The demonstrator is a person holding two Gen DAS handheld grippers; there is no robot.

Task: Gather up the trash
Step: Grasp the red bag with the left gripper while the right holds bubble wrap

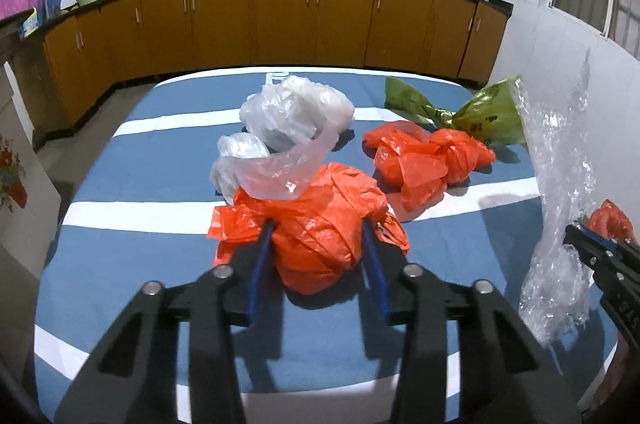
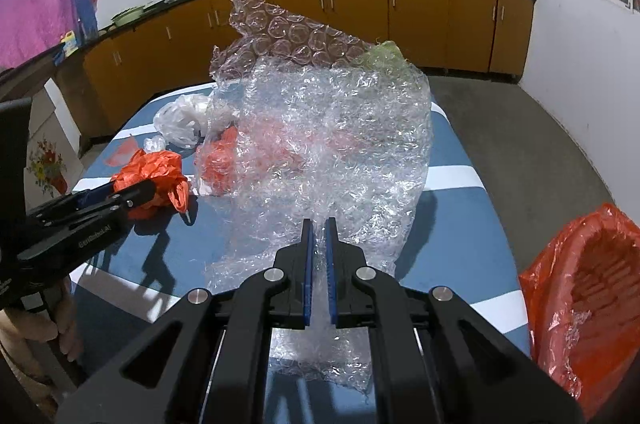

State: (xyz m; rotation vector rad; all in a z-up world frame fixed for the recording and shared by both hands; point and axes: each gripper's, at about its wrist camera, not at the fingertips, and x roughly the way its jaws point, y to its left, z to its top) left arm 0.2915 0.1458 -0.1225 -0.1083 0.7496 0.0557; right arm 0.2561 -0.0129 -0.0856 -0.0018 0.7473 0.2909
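Note:
A balled orange plastic bag (image 1: 320, 240) lies on the blue-and-white striped table (image 1: 160, 184). My left gripper (image 1: 318, 224) has its fingers on both sides of it, touching its sides; it also shows in the right wrist view (image 2: 132, 194). A clear plastic bag (image 1: 288, 128) rests partly on the orange ball. A second orange bag (image 1: 424, 160) and a green bag (image 1: 480, 112) lie further right. My right gripper (image 2: 319, 222) is shut on a sheet of bubble wrap (image 2: 332, 136), held upright above the table; the sheet shows in the left wrist view (image 1: 560, 208).
A bin lined with an orange bag (image 2: 592, 304) stands off the table's right edge. Brown kitchen cabinets (image 1: 280, 20) with a dark counter run along the back wall. Grey floor (image 2: 520, 144) lies right of the table.

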